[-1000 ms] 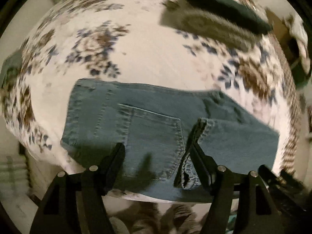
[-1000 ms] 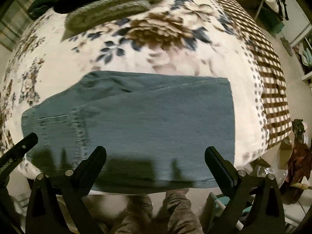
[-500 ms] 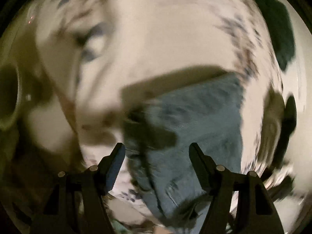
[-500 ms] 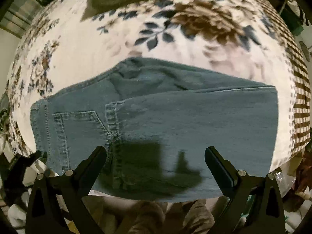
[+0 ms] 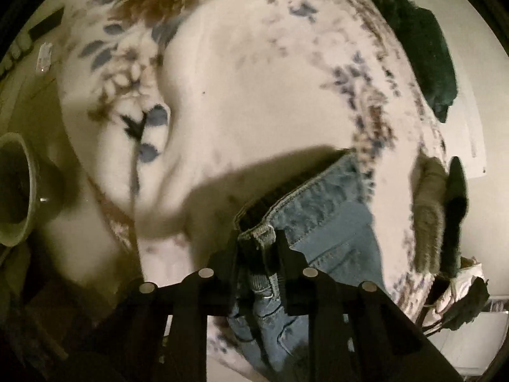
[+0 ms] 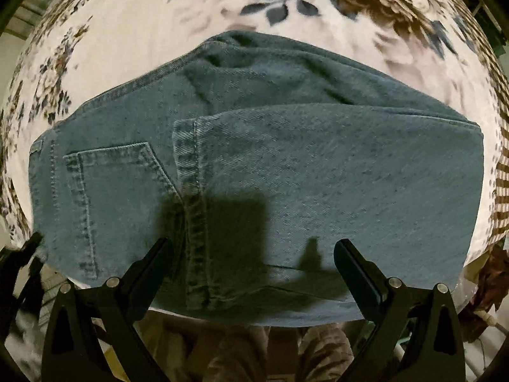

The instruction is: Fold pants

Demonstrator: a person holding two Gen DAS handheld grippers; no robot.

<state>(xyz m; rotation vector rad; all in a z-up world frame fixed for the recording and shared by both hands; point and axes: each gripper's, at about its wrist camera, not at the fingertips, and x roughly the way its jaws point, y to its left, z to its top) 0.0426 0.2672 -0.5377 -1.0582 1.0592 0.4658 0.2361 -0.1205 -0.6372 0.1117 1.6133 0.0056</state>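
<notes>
Left gripper (image 5: 256, 248) clamps the jeans' (image 6: 254, 175) waistband corner; right gripper (image 6: 254, 267) hovers agape; a thin bite may slip mid-fold.

Right gripper (image 6: 254, 264) hangs over the near edge of the jeans (image 6: 318, 175), jaws spread wide and gripping nothing, its shadow dark on the denim between the fingers. The jeans lie folded on the floral blanket (image 6: 143, 31), leg part doubled over on the right, its hem (image 6: 187, 172) running just beside the back pocket (image 6: 117, 191) on the left. Below the bed edge, the person's legs (image 6: 254, 350) show in brownish trousers.
</notes>
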